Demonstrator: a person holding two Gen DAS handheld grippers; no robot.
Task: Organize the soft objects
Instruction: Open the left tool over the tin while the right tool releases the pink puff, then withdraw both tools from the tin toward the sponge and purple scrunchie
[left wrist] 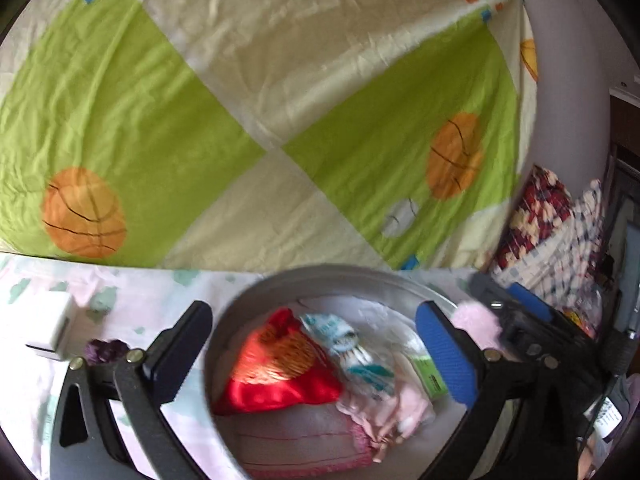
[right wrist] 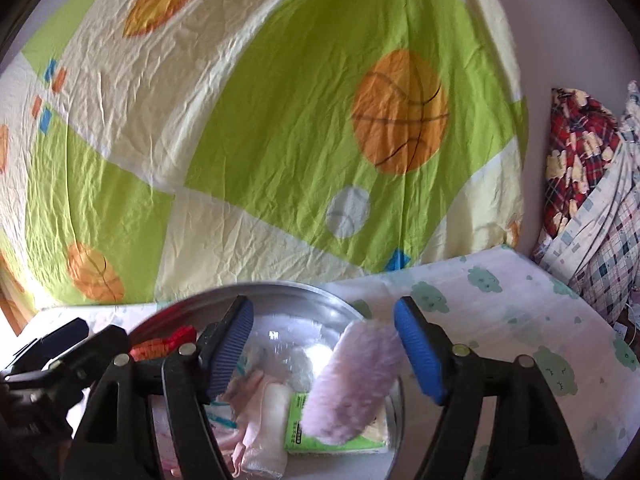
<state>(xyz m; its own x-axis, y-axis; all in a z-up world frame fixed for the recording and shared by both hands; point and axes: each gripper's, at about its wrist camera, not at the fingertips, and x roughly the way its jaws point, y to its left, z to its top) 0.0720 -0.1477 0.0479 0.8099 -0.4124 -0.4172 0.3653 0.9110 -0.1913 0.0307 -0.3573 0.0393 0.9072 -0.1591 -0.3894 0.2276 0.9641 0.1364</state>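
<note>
A round metal basin [left wrist: 320, 276] [right wrist: 256, 292] sits on the bed and holds a red satin pouch [left wrist: 280, 368], a white and teal cloth [left wrist: 352, 352], pink cloth [left wrist: 396, 400] [right wrist: 256, 400] and a green packet [right wrist: 304, 424]. My left gripper [left wrist: 316, 356] is open above the basin, holding nothing. My right gripper [right wrist: 324, 356] is open over the basin's right side. A fluffy pink item [right wrist: 356, 376] lies between its fingers, leaning on the basin rim, its end against the right pad [right wrist: 418, 356]. It shows in the left wrist view [left wrist: 478, 322] too.
A green and cream basketball-print quilt [left wrist: 280, 100] [right wrist: 280, 120] fills the far side. A white box [left wrist: 52, 328] and a dark purple item [left wrist: 106, 350] lie left of the basin. Plaid pillows [right wrist: 588, 184] are stacked at the right. The sheet [right wrist: 520, 320] has cloud prints.
</note>
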